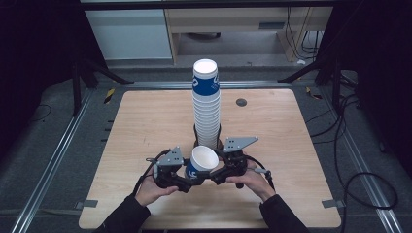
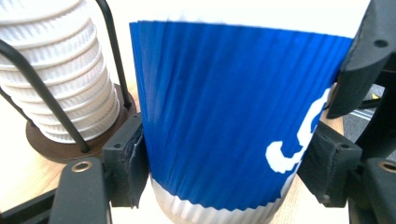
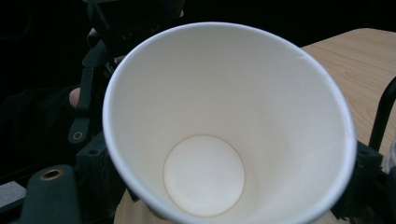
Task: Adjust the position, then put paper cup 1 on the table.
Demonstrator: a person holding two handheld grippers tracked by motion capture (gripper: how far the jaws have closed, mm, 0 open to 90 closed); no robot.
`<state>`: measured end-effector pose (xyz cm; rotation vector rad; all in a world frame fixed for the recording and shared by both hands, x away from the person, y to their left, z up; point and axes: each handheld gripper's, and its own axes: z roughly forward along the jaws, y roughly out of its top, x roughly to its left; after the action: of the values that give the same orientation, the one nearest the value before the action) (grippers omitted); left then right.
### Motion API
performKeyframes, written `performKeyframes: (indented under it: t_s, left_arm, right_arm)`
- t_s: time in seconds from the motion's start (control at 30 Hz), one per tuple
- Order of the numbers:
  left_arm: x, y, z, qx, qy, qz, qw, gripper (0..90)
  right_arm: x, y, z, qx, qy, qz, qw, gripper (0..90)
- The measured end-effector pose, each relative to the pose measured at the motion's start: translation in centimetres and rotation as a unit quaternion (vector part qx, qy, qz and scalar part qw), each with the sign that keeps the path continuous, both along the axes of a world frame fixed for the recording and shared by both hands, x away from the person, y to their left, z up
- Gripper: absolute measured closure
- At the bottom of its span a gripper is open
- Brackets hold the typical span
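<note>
Both my grippers, left point(image 1: 187, 180) and right point(image 1: 217, 174), have fingers pinching one blue cup point(image 1: 200, 164) near the cup stack point(image 1: 207, 104), tilted above the worktop point(image 1: 145, 116), probably to pass it between hands.

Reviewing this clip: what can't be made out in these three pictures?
- High view: the rack base under the cup stack, hidden by the held cup.
- Left gripper view: the cup's rim, cut off by the top edge; its white logo, partly behind a jaw.
- Right gripper view: whether the right gripper pinches the cup, whose body hides the jaws.
</note>
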<state>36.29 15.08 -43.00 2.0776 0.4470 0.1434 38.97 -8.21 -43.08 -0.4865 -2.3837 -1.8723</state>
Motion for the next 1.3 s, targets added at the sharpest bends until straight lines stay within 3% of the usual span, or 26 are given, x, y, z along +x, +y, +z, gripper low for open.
performKeyframes:
  t_s: [0.33,0.57,0.77,1.0,1.3]
  left_arm:
    - [0.1,0.2,-0.1,0.008,0.005,-0.001,1.0,23.5]
    - [0.7,0.9,-0.6,0.015,0.02,0.013,0.9996,20.3]
    - [1.4,2.1,-0.6,0.015,0.022,0.049,0.9984,19.0]
    - [2.0,3.4,-0.6,0.006,0.026,0.095,0.9952,18.3]
    - [2.5,4.7,-0.9,0.005,0.031,0.128,0.9912,18.1]
  right_arm:
    - [-0.1,-0.2,0.3,0.0,-0.012,0.0,0.9999,20.5]
    - [0.2,-2.2,1.6,0.007,-0.031,-0.039,0.9987,20.5]
    - [0.8,-4.2,2.1,-0.008,-0.042,-0.089,0.9951,20.5]
    - [1.0,-6.1,2.6,-0.021,-0.053,-0.135,0.9892,20.4]
    - [1.4,-7.3,3.0,-0.04,-0.058,-0.173,0.9825,20.4]
